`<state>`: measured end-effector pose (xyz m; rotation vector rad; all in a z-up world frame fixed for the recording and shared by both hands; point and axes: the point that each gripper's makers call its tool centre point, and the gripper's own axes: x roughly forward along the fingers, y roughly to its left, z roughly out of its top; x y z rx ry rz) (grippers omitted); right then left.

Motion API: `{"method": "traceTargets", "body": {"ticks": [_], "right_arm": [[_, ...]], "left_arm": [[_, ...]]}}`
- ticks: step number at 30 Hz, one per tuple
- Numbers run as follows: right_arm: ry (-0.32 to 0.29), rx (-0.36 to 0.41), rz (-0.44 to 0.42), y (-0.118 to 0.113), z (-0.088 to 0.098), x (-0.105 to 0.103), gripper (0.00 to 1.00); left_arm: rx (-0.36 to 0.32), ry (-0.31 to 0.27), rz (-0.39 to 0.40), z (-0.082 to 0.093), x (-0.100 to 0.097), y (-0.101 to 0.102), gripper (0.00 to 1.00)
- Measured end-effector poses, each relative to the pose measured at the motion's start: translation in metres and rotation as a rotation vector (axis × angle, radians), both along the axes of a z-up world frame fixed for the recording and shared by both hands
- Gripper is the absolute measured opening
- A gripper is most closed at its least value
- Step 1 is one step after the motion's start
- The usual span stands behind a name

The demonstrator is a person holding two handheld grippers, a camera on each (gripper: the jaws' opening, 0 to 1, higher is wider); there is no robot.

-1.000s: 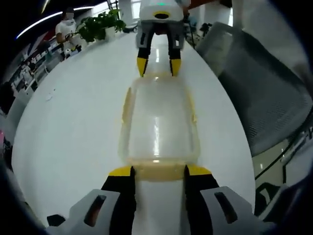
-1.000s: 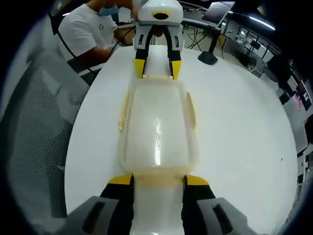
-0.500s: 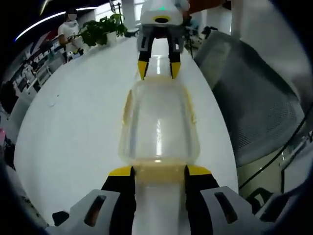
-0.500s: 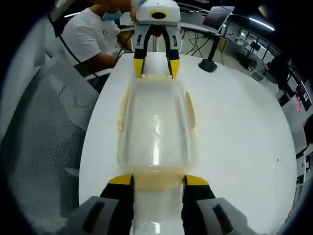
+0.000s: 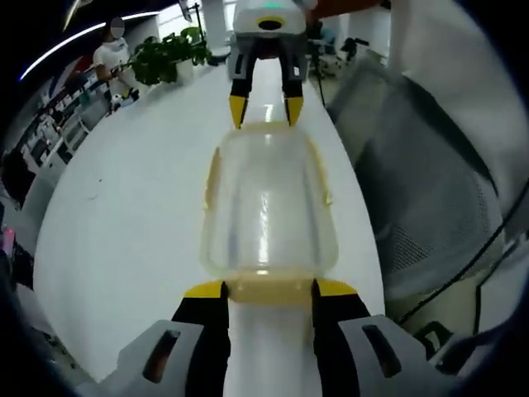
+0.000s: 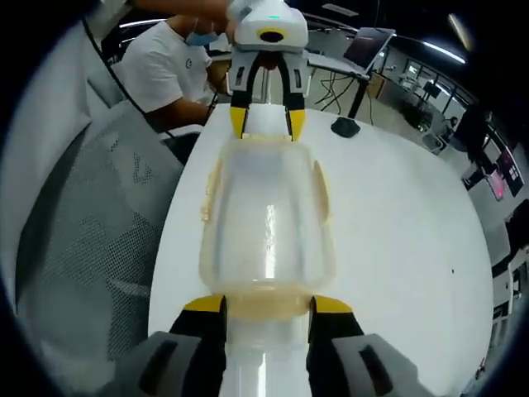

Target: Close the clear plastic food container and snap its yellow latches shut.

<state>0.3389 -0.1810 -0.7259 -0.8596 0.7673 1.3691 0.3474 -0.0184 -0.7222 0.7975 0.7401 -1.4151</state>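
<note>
The clear plastic container (image 5: 269, 207) has its lid on and hangs lengthwise between my two grippers, above the white table (image 5: 124, 215). My left gripper (image 5: 270, 289) is shut on the yellow end latch (image 5: 269, 292) nearest it. At the far end, my right gripper (image 5: 265, 112) holds the opposite latch. In the right gripper view the same container (image 6: 266, 215) runs from my right gripper (image 6: 266, 304), which is shut on its end latch (image 6: 266, 308), to the left gripper (image 6: 266, 124). Yellow side latches (image 5: 213, 178) (image 6: 321, 190) lie along the long edges.
A grey mesh chair (image 5: 430, 190) stands at the table's edge, also seen as the chair (image 6: 91, 223). A person in a white shirt (image 6: 169, 70) sits behind the table end. A potted plant (image 5: 165, 54) and a black stand (image 6: 347, 124) sit on the table.
Both grippers and the container have moved together, and the table and chair have slid past underneath. The grips on the two end latches are unchanged.
</note>
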Motion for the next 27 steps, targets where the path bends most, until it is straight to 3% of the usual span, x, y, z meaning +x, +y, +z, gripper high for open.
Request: {"method": "traceTargets", "body": {"ticks": [14,27], "right_arm": [[0.014,0.008,-0.032,-0.056,0.017,-0.002,0.35],[0.021,-0.002,-0.038,-0.112,0.02,-0.003,0.35]], "left_arm": [[0.011,-0.001,-0.024,0.014,0.003,-0.059,0.37],[0.033,0.011,-0.033,0.009,0.005,-0.114,0.37]]}}
